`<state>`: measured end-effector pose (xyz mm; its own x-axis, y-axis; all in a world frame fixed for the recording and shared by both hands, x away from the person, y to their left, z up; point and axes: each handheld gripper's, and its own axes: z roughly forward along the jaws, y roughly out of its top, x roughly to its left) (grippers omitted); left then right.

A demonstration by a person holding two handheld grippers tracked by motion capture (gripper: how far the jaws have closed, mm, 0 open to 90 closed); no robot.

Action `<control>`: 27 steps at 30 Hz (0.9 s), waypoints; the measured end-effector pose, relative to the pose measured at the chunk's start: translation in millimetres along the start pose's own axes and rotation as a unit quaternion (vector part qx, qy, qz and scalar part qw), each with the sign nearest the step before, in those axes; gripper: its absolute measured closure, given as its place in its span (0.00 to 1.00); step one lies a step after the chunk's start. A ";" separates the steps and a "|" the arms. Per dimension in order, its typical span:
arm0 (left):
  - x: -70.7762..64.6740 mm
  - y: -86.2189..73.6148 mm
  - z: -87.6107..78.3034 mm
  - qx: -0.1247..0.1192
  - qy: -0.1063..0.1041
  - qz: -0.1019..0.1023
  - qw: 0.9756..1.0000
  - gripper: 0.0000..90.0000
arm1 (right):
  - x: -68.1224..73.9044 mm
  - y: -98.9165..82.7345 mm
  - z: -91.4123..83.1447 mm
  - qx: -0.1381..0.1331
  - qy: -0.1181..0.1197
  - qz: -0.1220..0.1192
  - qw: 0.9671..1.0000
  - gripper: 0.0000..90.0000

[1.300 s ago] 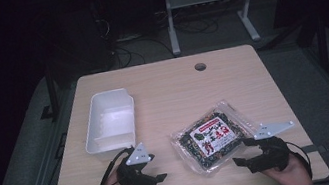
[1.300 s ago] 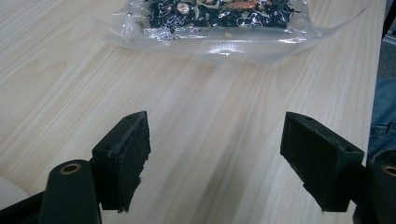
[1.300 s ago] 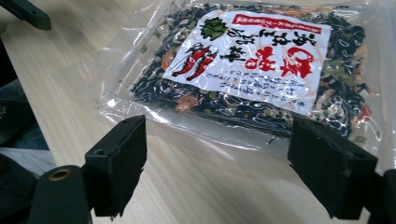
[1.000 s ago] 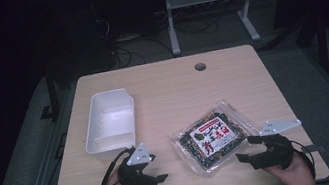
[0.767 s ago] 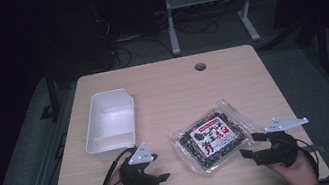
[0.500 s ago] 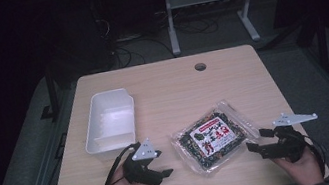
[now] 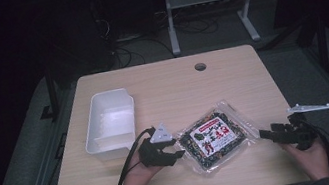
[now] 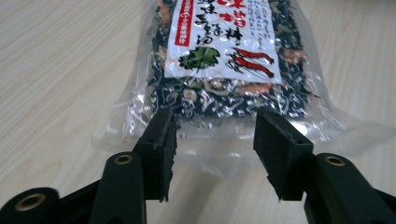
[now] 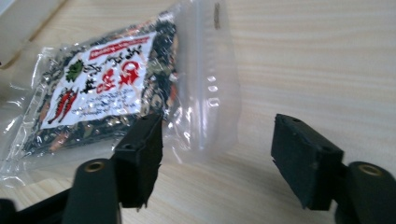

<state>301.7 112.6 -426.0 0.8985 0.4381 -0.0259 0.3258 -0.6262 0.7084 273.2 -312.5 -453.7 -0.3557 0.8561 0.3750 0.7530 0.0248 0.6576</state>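
A clear plastic packet point(image 7: 213, 137) of dark dried food with a white and red label lies flat on the wooden table point(image 7: 176, 85), near its front. My left gripper point(image 7: 178, 148) is at the packet's left end. In the left gripper view its jaws point(image 8: 215, 140) have just been closing and straddle the packet's point(image 8: 224, 42) clear sealed edge with a gap still between the pads. My right gripper point(image 7: 263, 134) is at the packet's right end. Its jaws point(image 9: 217, 140) have just been closing too and stand wide, with the clear zip end of the packet point(image 9: 102, 84) just ahead.
A white rectangular tray point(image 7: 91, 130) stands left of the packet, close behind my left hand; its corner point(image 9: 23, 14) also shows in the right gripper view. A cable hole point(image 7: 200, 66) sits near the table's far edge. Dark floor and a metal stand lie beyond.
My left gripper has slid right up to the packet's left end. The right hand has shifted right, past the table's right edge, with its jaws still pointing at the packet.
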 end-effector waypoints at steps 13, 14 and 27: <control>4.8 2.6 17.0 0.029 0.002 -0.011 1.000 0.62 | -3.2 -2.7 12.9 0.018 0.034 0.019 0.999 0.55; 4.7 2.5 17.9 0.030 0.001 -0.011 1.000 0.62 | -2.9 -2.7 13.9 0.019 0.036 0.021 0.999 0.56; 5.3 0.1 26.0 0.045 -0.004 -0.011 0.999 0.61 | -6.9 -0.9 21.6 0.028 0.042 0.035 0.998 0.85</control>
<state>314.1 98.1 -444.4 0.8933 0.4469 -0.0471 0.3702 -0.6724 0.6410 286.9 -307.3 -471.0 -0.3452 0.8103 0.4735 0.8066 -0.0018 0.5910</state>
